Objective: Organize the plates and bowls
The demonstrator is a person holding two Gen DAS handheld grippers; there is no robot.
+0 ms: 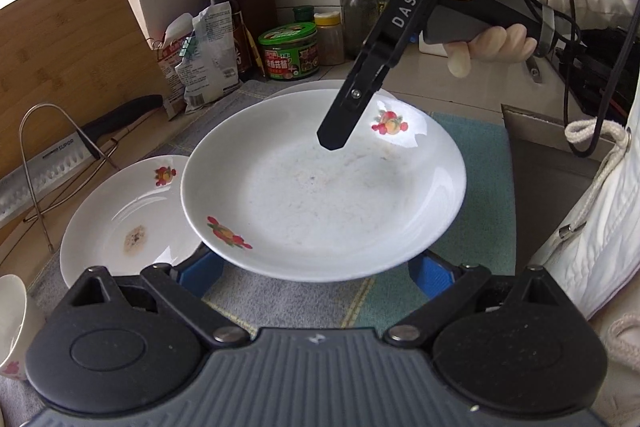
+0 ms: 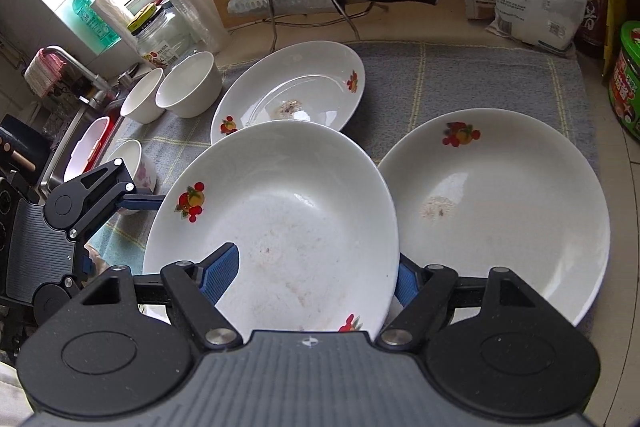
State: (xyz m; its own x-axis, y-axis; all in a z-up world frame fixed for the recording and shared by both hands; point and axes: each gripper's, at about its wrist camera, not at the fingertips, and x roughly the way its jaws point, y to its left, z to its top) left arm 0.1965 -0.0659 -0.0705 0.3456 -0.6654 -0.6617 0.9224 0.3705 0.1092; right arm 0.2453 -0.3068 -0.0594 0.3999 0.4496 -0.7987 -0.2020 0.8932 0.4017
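The raised plate (image 1: 324, 187) hides most of a plate (image 1: 320, 87) behind it.
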